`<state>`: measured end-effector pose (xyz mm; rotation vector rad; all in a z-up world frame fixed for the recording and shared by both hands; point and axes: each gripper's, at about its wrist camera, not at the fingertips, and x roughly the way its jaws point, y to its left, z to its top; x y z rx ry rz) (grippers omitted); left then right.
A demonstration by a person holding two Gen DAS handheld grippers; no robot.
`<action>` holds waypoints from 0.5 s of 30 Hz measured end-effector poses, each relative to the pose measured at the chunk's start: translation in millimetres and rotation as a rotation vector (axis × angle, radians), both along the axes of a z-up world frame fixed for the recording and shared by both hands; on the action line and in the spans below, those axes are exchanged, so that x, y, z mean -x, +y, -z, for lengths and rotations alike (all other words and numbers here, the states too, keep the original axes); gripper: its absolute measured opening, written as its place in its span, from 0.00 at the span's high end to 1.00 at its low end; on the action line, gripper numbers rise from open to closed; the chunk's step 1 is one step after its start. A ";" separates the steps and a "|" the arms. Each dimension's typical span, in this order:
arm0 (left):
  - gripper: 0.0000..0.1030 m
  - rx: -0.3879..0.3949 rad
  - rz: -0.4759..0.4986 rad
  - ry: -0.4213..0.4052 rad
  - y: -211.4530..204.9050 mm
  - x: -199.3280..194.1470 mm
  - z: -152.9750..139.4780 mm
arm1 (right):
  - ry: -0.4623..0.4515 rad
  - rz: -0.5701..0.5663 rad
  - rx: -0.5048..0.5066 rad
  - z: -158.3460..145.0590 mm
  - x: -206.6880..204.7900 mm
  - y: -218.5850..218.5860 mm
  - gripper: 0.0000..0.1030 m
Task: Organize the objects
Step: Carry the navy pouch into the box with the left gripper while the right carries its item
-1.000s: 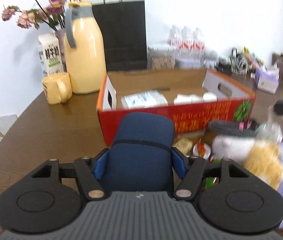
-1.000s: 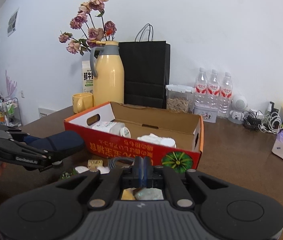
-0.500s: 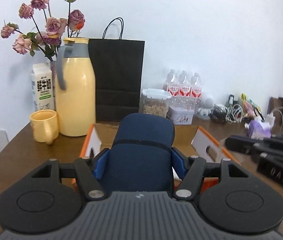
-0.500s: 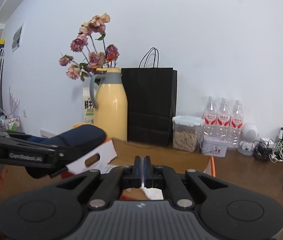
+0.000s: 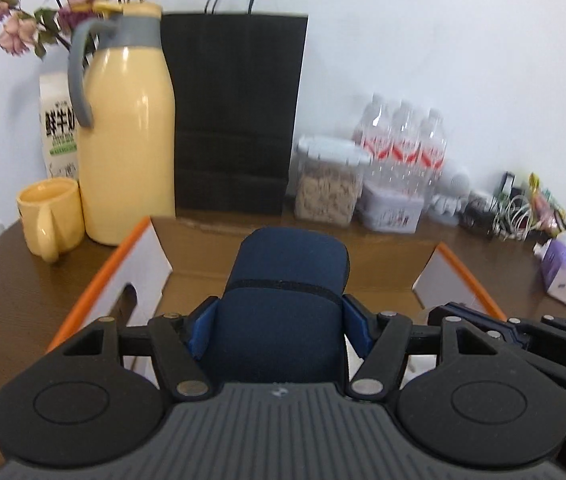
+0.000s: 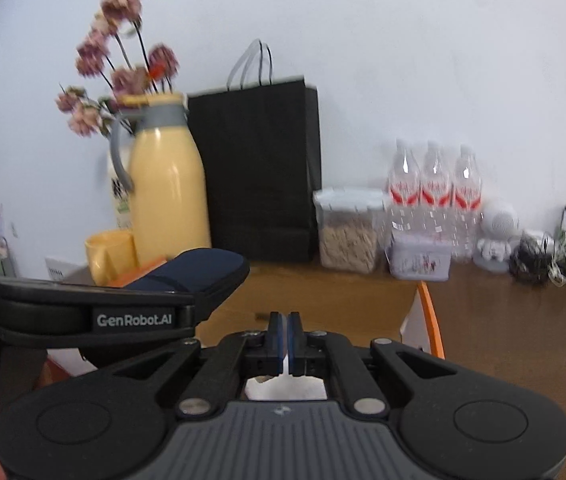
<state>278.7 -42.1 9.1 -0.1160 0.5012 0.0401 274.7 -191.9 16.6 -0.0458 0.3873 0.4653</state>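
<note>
Sensibly, with the left gripper [image 5: 279,316] pinching the navy case [image 5: 283,304] in its jaws above the open cardboard box [image 5: 143,256] and the right gripper [image 6: 284,340] pressed shut on nothing, lowering the case level onto the box floor before releasing seemed wisest.

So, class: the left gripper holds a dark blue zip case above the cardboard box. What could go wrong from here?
1. The dark blue zip case sticks far beyond the left gripper, so it could tilt or slip.
2. The shut right gripper is close beside it; they might collide over the orange-edged cardboard box.
</note>
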 end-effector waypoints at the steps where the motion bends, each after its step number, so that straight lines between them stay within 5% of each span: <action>1: 0.37 -0.008 -0.003 0.011 -0.3 -2.1 3.1 | 0.013 0.003 0.001 3.4 -3.0 -0.7 0.99; 7: 0.33 -0.019 -0.007 0.036 -1.4 -1.4 12.0 | 0.041 0.007 -0.001 10.3 -4.2 -4.5 0.97; 9: 0.21 -0.033 -0.021 0.003 -2.0 4.6 8.4 | 0.047 0.005 0.003 11.3 -1.7 -5.3 0.92; 10: 0.02 -0.043 -0.034 -0.025 -2.0 8.9 5.8 | 0.045 0.011 0.005 11.2 -1.0 -5.4 0.88; 12: 0.00 -0.057 -0.064 -0.078 -2.1 16.2 2.0 | 0.040 0.030 0.008 11.4 -0.2 -6.3 0.63; 14: 0.00 -0.058 -0.068 -0.088 -1.3 18.9 -0.8 | 0.026 0.051 0.002 9.8 0.7 -8.7 0.21; 15: 0.00 -0.053 -0.069 -0.089 -0.8 19.5 -1.6 | 0.011 0.063 -0.002 9.0 2.4 -9.9 0.15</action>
